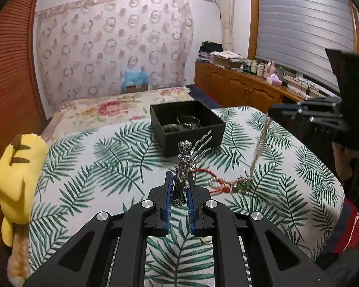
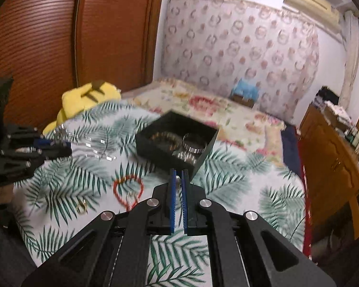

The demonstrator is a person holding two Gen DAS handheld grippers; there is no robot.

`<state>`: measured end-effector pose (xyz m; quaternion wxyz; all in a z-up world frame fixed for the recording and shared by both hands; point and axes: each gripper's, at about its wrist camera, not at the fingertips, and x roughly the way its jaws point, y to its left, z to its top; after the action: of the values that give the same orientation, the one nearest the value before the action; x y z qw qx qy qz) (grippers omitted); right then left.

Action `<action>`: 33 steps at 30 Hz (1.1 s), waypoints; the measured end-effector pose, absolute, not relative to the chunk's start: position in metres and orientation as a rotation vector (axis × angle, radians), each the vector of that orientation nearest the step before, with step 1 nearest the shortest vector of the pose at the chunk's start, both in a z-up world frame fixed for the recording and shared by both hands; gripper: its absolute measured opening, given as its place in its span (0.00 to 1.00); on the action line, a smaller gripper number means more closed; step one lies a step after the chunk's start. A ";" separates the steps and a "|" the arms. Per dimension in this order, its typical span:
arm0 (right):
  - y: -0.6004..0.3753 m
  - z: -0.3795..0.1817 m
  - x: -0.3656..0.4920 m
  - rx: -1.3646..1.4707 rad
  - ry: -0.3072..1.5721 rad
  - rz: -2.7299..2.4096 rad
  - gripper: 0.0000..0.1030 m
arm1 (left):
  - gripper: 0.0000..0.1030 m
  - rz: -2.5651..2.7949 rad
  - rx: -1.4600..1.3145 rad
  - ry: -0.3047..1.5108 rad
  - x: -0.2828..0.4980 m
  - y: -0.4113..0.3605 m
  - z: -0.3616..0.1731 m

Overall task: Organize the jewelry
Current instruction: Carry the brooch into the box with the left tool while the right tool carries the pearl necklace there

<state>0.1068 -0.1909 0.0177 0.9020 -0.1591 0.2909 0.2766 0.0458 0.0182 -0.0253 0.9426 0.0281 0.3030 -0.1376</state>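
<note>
My left gripper is shut on an ornate silver hair comb, whose tines point up toward the black jewelry box. Silver bangles lie in the box. At the right, my right gripper is raised and shut on a pearl necklace. The strand hangs down to a coil on the cloth beside a red cord bracelet. In the blurred right wrist view, the right gripper pinches a bit of the necklace in front of the box. The left gripper is at the left.
A leaf-print cloth covers the work surface. A small gold ring lies near the red cord. A yellow plush toy sits at the left edge. A floral bed lies behind, and a wooden cabinet stands at the right.
</note>
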 end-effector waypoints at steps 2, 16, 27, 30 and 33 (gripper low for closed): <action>-0.190 0.031 0.108 -0.324 0.572 0.569 0.05 | 0.09 -0.281 0.058 0.610 0.049 0.019 -0.021; -0.184 0.097 0.118 -0.324 0.440 0.564 0.05 | 0.09 -0.289 0.056 0.576 0.071 0.016 -0.004; -0.178 0.126 0.129 -0.328 0.373 0.546 0.05 | 0.09 -0.289 0.059 0.571 0.089 0.011 0.000; -0.176 0.130 0.137 -0.331 0.367 0.536 0.05 | 0.09 -0.285 0.067 0.570 0.099 0.010 0.001; -0.173 0.133 0.150 -0.333 0.360 0.528 0.05 | 0.09 -0.282 0.069 0.571 0.109 0.010 0.002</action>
<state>0.1499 -0.1728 0.1327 0.9358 -0.1629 0.1761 0.2583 0.1087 0.0100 0.0017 0.9491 0.0342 0.2807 -0.1387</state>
